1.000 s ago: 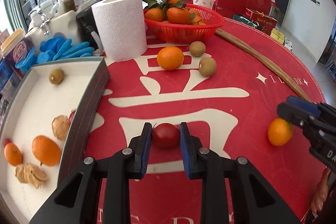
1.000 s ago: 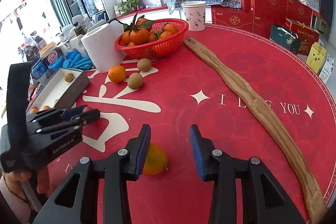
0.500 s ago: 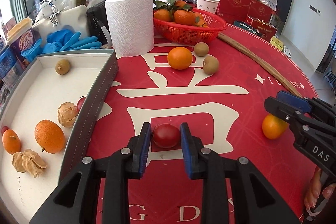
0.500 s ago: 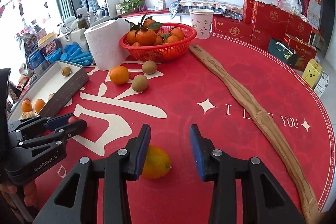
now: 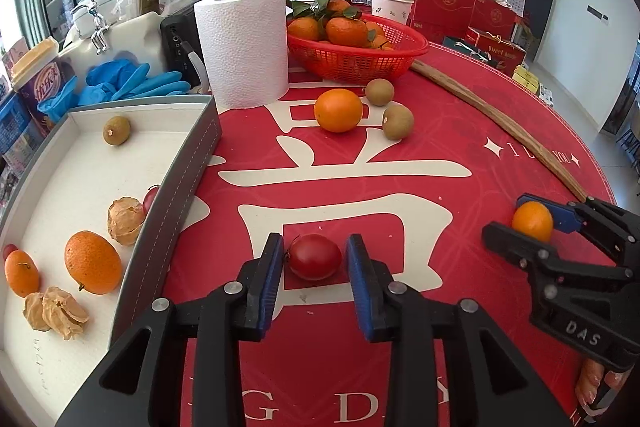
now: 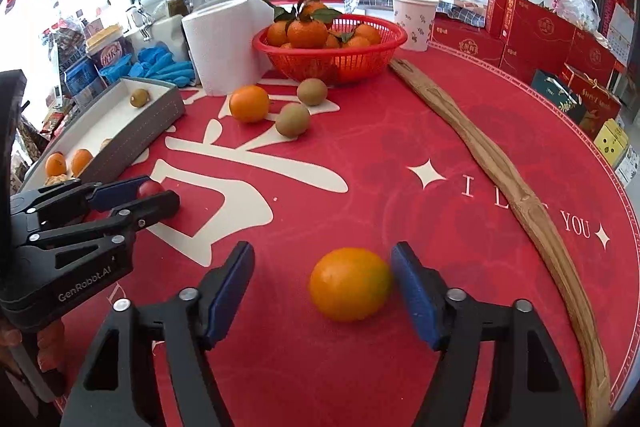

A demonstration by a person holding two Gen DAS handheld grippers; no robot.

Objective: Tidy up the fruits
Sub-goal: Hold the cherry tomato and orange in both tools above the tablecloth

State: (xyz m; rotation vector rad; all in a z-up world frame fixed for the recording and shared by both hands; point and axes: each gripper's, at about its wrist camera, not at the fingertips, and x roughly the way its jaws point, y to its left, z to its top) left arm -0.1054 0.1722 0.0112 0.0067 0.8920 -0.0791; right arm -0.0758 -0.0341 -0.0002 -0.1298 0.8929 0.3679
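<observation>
Left wrist view: tray (image 5: 176, 171) wall half hides a red fruit (image 5: 150, 197); both tools, left tool (image 5: 314, 269) and right tool (image 6: 322, 281), gape around tomato (image 5: 315, 256) and orange (image 6: 350, 283).

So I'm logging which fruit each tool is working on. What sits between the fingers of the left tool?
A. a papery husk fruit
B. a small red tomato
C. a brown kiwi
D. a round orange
B: the left wrist view shows the small red tomato on the red tablecloth between the open left tool's blue-padded fingers; the round orange sits in the right tool.
</observation>
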